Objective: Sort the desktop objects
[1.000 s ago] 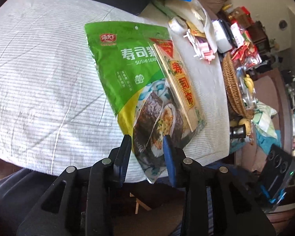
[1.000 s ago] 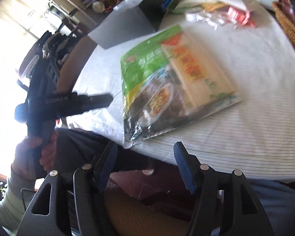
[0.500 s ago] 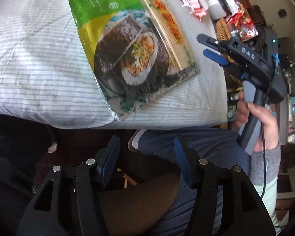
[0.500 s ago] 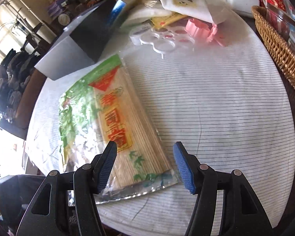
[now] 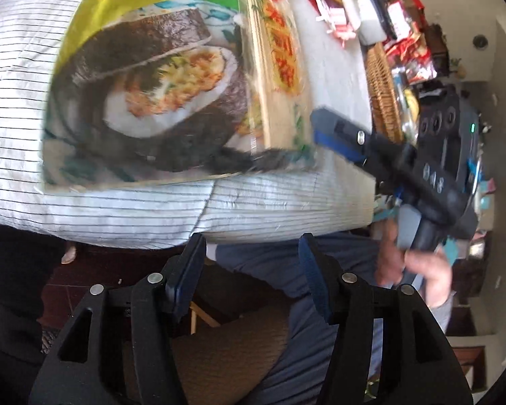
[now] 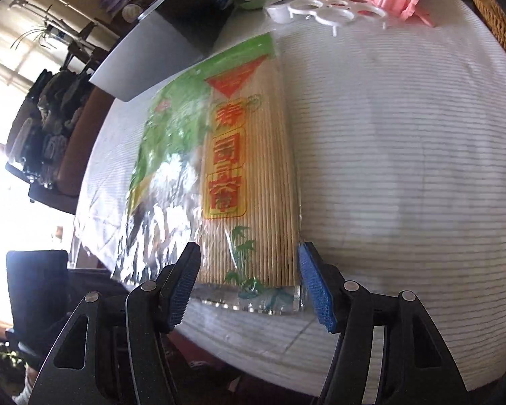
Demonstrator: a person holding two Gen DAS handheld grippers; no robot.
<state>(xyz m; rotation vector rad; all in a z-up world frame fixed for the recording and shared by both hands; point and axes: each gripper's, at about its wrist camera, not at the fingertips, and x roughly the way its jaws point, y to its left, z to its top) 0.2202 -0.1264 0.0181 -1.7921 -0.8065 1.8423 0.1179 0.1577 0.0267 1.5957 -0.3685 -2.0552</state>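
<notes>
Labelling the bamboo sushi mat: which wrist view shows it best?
Right wrist: the bamboo sushi mat lies nearly full length, sharp, slats and label readable, between the open tool fingers. Left wrist shows it blurred, foreshortened, its near corner behind the right tool.

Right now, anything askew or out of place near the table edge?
Yes. The bamboo mat pack lies skewed across the green seaweed bag, and both sit at the tablecloth's near edge. No spill or damage visible.

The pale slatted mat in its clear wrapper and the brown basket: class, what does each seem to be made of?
Pale slatted mat: probably bamboo, matte; thin parallel sticks show.
Its clear wrapper: glossy plastic film; it glints.
Brown basket: looks like woven wicker; ribbed weave.
</notes>
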